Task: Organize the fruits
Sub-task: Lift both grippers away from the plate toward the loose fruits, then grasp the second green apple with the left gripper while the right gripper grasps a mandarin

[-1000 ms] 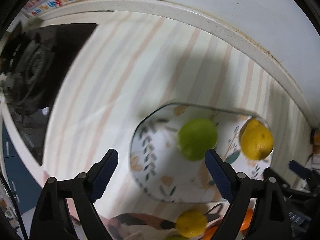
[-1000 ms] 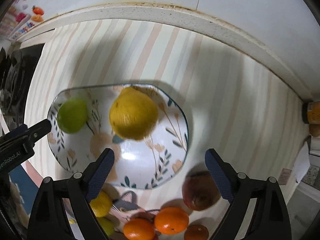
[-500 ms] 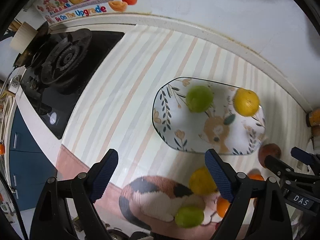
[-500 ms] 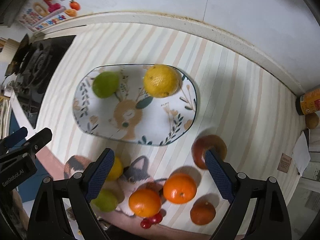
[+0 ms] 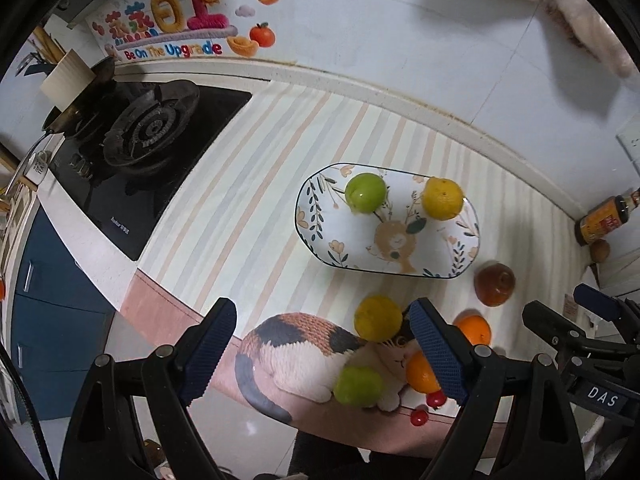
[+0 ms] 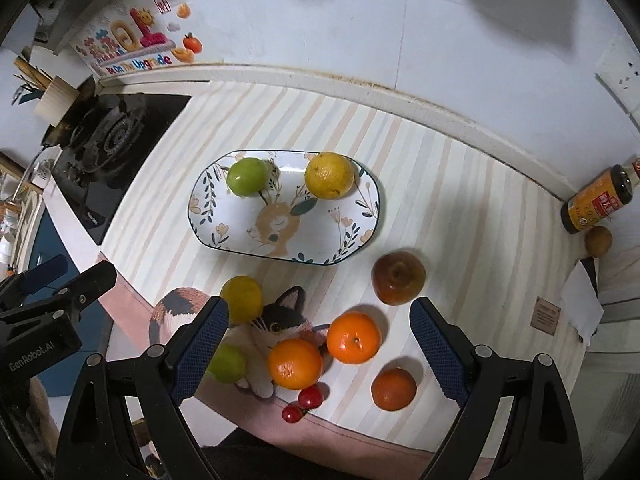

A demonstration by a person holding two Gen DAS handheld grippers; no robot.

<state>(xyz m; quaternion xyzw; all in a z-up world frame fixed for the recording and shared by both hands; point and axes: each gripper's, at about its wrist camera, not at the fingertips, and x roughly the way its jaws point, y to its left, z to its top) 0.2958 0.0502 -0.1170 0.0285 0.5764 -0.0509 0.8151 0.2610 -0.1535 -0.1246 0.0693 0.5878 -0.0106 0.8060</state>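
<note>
- Fruits: lime (image 6: 247, 176) and lemon (image 6: 329, 175) on plate (image 6: 280, 240)
- Oranges (image 6: 353, 337), apple (image 6: 398, 277) loose on striped mat (image 6: 460, 216) nearby
- Left gripper (image 5: 324, 356) and right gripper (image 6: 320, 350) spread wide, empty, above the mat

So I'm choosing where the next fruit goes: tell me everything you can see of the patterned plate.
The plate is an elongated oval with rounded corners, looks like glazed white ceramic with a thin dark rim, printed with a tan deer at the centre and leaves and flowers around it. It lies flat on the striped mat. A green fruit and a yellow fruit sit apart along its far side; the near half is bare. Neither hand-held gripper touches it.
</note>
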